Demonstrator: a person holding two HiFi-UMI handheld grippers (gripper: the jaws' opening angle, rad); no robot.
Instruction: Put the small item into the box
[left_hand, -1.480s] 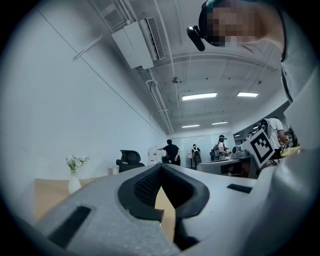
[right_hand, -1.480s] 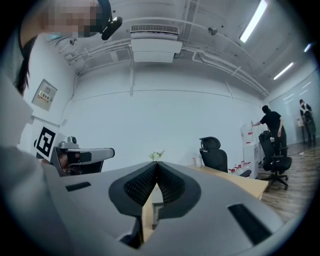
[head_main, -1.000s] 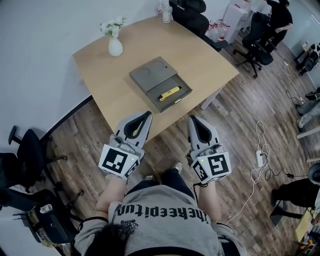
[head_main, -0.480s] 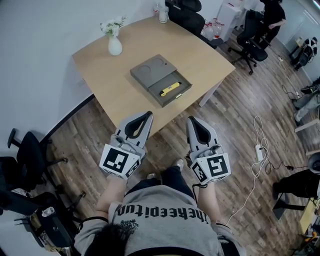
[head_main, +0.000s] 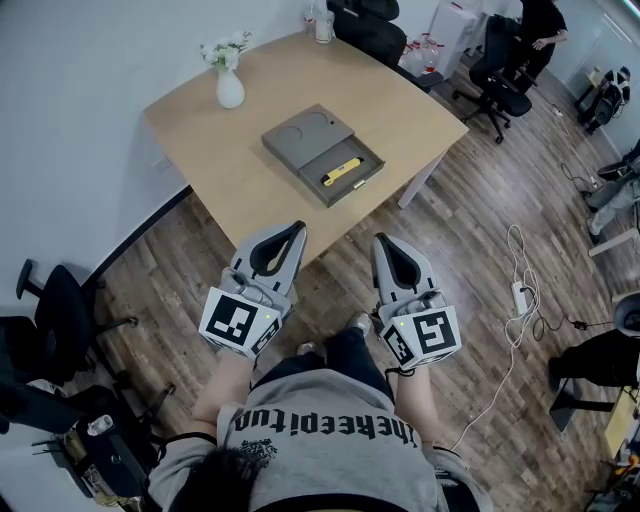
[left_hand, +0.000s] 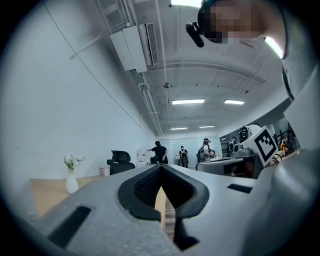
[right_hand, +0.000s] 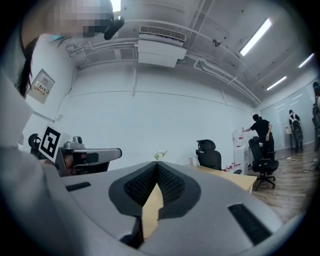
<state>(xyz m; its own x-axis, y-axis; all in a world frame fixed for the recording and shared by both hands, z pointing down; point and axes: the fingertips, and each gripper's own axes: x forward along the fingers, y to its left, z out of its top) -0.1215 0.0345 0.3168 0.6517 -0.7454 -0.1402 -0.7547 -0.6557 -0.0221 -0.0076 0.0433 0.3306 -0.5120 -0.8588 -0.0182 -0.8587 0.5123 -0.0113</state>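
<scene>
Two grippers shut and empty, the small item already in the box

Both the left gripper (head_main: 296, 229) and the right gripper (head_main: 381, 240) hang level over the wooden floor (head_main: 480, 220) on the near side of the table (head_main: 400, 95). Each has its jaws closed tip to tip with nothing between them, as each gripper's own view confirms. The small yellow item (head_main: 341, 173) lies in the open compartment on the near-right side of the grey box (head_main: 305, 138), which sits mid-table, well apart from both grippers. A white vase (head_main: 230, 90) stands at the table's far-left corner. Judged from this layout, the placing step looks finished. If anything remains, it would call for stepping toward the table's near edge and opening a gripper before reaching for the box.
</scene>
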